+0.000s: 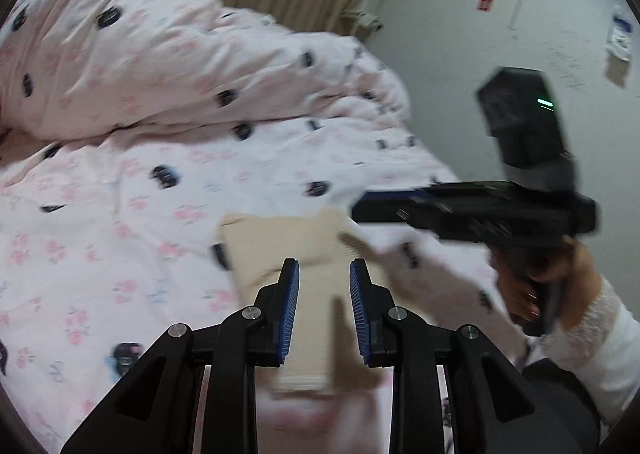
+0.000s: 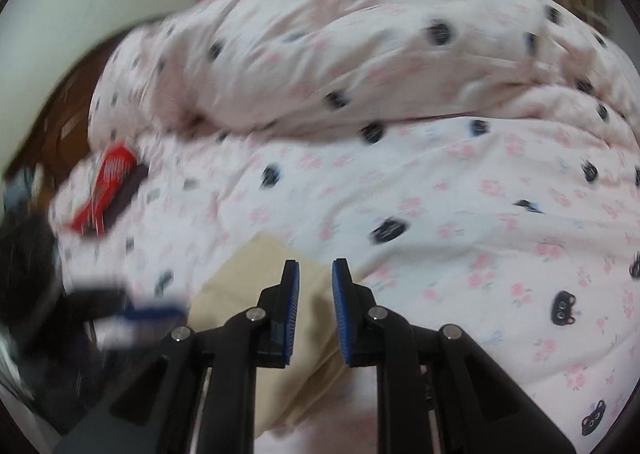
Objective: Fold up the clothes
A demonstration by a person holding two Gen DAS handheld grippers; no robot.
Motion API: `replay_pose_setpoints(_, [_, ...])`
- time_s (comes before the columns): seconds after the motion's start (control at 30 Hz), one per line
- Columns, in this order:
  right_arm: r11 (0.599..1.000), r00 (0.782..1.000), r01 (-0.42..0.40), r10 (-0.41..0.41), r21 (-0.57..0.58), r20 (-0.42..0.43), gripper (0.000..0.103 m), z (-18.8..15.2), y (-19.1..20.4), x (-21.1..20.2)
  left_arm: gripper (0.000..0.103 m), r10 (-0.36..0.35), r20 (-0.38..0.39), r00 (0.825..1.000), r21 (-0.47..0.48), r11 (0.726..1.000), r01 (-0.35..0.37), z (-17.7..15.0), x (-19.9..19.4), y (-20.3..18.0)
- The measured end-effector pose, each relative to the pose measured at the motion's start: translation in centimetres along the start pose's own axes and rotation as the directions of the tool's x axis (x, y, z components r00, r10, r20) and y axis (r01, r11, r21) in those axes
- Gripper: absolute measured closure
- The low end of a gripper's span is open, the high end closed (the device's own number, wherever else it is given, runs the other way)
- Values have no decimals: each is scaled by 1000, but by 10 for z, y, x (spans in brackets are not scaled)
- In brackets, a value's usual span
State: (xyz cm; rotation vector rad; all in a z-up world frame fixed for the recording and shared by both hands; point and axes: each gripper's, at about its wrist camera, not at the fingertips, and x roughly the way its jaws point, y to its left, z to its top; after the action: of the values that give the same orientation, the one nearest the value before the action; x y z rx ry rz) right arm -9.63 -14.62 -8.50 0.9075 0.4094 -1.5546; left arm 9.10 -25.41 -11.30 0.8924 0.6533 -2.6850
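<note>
The left hand-held gripper point(image 1: 324, 266) stood with its jaws a little apart and nothing pressed between them. The beige garment point(image 1: 288, 254) lay under it, but the blue pads did not touch the cloth. The right hand-held gripper point(image 2: 316, 266) was the same: a small gap between the jaws, with the beige garment point(image 2: 256, 294) below and to the left of its tips, not pinched. In the left wrist view the right hand-held gripper point(image 1: 472, 210) was seen from the side, just beyond the right edge of the garment, with the person's hand point(image 1: 536, 286) around its handle.

I judge that the folding was well advanced. The garment lay as a compact, narrow, layered rectangle on the bed cover point(image 1: 140, 214), and neither tool held it, so one fold seemed finished and released. Whether another fold remained I cannot tell, because motion blur hid the near end of the cloth.

The garment looked plain beige, thin and soft, with a straight far edge and a ribbed strip on its right side. Beyond the garment, the pink flowered duvet point(image 2: 360, 74) was heaped up. Far to the left of the garment lay a red packet point(image 2: 106, 184).
</note>
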Motion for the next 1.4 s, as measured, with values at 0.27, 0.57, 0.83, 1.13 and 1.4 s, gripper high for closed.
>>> replay_pose_setpoints(0.27, [990,982,-10,-17,-140,-190,67,-37,32,40,80,80,-122,989,33,997,-76,-22,26,6])
replay_pose_setpoints(0.57, [974,988,12,-46,-228,-146,56,-54,49,10,80,-6,-78,997,-31,1000,3,-15,0,8])
replay_pose_setpoints(0.83, [970,991,16,-49,-243,-127,55,-50,49,5,80,10,-151,988,-6,1000,-11,-31,7,1])
replay_pose_setpoints(1.13, [984,993,-42,21,-176,-119,55,38,39,39,80,-31,-111,993,-18,999,29,-30,-9,-8])
replay_pose_setpoints(1.4, [987,933,-153,128,-49,-335,70,65,32,115,80,-10,-155,988,-2,1000,10,-39,5,-10])
